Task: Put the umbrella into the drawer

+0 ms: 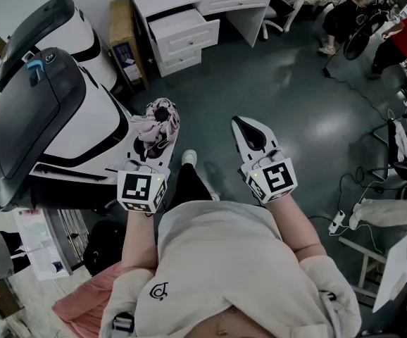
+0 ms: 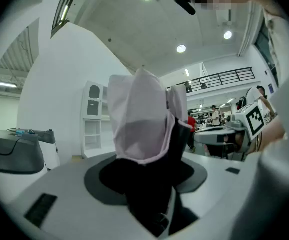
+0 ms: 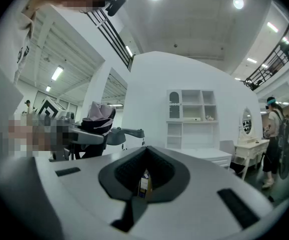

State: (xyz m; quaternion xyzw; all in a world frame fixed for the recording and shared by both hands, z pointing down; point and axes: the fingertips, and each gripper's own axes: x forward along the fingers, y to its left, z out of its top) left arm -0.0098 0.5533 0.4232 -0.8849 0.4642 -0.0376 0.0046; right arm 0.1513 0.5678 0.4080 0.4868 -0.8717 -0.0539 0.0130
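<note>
The left tongs are closed on the folded umbrella. It is held level in front of the person, above the dark floor. In the left gripper view the umbrella stands up between the two jaws of the left tongs, its pale pink cloth above and its black part clamped low down.

The right tongs are just right of the left pair and also level. In the right gripper view their jaws are drawn together with nothing held between them.

The drawer is well apart from the umbrella, on the far side of the floor. It is the top one of a white drawer chest and sticks out a little.

Two big white machines with dark lids stand at the left, near the left tongs.
</note>
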